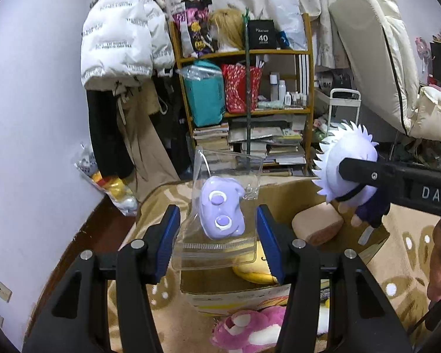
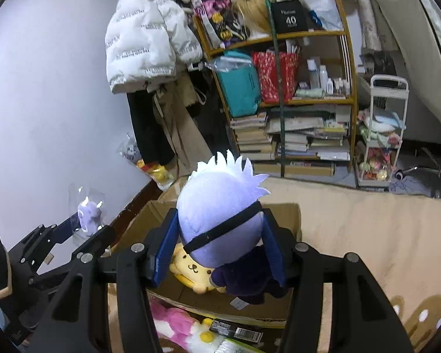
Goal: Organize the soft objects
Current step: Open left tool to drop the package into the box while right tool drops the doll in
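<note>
My left gripper (image 1: 220, 244) is shut on a clear zip bag (image 1: 217, 250) that holds a purple plush (image 1: 220, 211), upright above an open cardboard box (image 1: 282, 194). My right gripper (image 2: 219, 250) is shut on a white-haired plush doll (image 2: 220, 217) with a black blindfold and dark clothes, also over the cardboard box (image 2: 144, 220). The left wrist view shows that doll (image 1: 347, 164) at the right in the right gripper (image 1: 364, 176). In the right wrist view, the left gripper (image 2: 82, 232) and its bag (image 2: 88, 211) appear at the left. A yellow dog plush (image 2: 191, 267) lies inside the box.
A tan cushion-like plush (image 1: 317, 223) also lies in the box. A pink plush (image 1: 250, 332) lies on the beige carpet (image 2: 367, 235) in front of the box. Behind stand a cluttered wooden shelf (image 1: 279, 53), hanging coats (image 1: 117, 35) and a white trolley (image 2: 379, 135).
</note>
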The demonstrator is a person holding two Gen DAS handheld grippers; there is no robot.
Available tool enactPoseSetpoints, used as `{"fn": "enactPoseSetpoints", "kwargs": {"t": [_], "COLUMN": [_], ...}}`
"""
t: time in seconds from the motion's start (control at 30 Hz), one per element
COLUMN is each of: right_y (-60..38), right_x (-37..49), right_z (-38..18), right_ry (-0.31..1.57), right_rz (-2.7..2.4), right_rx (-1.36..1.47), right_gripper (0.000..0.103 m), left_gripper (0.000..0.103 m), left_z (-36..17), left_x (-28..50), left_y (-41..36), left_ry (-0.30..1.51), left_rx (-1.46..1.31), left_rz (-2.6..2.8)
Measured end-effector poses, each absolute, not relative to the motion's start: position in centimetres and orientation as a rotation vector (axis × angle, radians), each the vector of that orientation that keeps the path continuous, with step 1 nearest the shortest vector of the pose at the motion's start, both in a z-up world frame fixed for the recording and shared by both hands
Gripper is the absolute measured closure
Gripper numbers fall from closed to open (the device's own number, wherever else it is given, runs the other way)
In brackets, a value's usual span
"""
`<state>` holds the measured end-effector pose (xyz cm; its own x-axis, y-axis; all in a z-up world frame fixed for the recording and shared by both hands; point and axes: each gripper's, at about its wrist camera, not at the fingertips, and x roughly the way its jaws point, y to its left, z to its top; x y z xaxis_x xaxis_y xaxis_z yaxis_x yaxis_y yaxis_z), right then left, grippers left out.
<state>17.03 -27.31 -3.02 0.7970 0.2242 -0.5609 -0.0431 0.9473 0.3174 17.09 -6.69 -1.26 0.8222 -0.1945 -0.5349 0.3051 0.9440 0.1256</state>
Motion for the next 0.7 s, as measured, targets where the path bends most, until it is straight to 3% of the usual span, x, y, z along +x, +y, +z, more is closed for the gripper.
{"fn": "enactPoseSetpoints", "kwargs": {"t": [0.53, 0.67, 0.7], "right_y": [-26.3, -26.4, -26.5], "right_x": [18.0, 17.8, 17.7], "right_z": [-5.2, -5.2, -5.1], "right_ry": [0.714, 0.721, 0.723], "right_rz": [0.162, 0.166, 0.162], "right_rx": [0.274, 0.281, 0.286], "right_gripper": [0.042, 0.039, 0.033], "left_gripper": [0.05, 0.039, 0.039], "left_z": [-3.6, -3.6, -3.7], "left_x": [18.2, 18.1, 18.0], "left_y": [-7.3, -7.3, -7.3], "left_ry": [0.624, 0.638, 0.642], "left_rx": [0.198, 0.193, 0.192], "left_rz": [-0.302, -0.296, -0.297]}}
